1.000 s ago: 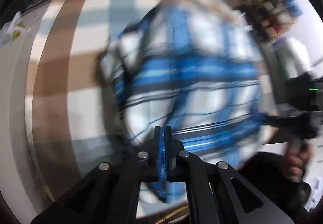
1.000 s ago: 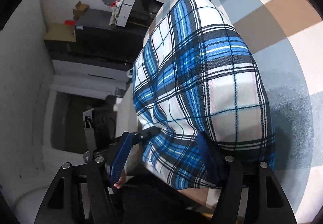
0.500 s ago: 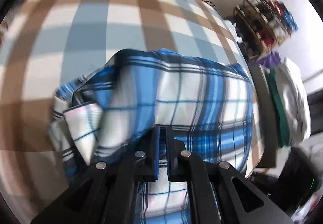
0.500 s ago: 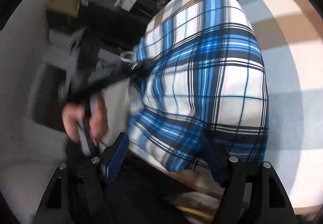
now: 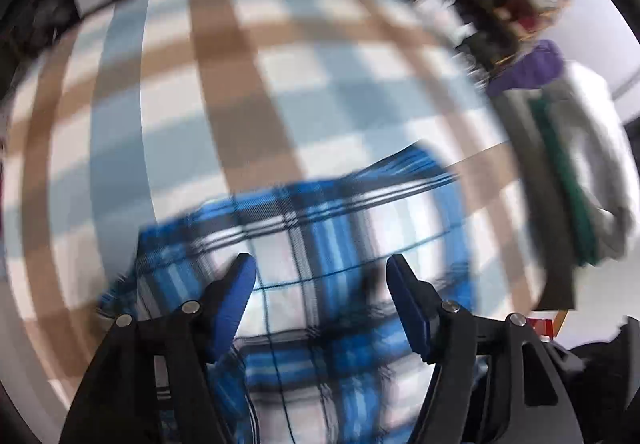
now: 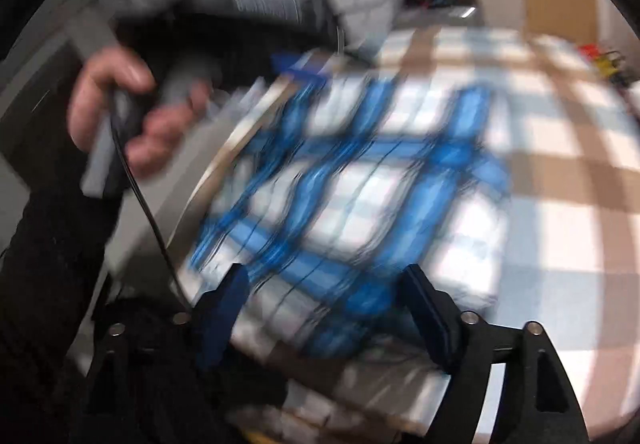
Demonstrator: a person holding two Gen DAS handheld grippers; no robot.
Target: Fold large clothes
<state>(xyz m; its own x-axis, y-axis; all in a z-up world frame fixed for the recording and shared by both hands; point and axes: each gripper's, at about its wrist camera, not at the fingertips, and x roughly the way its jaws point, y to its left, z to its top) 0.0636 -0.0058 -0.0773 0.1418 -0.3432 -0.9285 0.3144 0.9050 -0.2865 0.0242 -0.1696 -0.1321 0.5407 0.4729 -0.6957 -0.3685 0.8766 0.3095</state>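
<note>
Since the left gripper (image 5: pixel 320 284) is opening over the plaid shirt (image 5: pixel 328 256), nothing pinched, and the right gripper (image 6: pixel 324 296) gapes empty above it, we'd let it settle before regrasping.

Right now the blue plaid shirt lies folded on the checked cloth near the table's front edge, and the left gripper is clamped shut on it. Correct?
Not quite. The left gripper is not clamped: the left wrist view shows its jaws apart and opening above the blue plaid shirt, with no fabric pinched. The shirt does lie folded on the checked cloth near the front edge.
</note>
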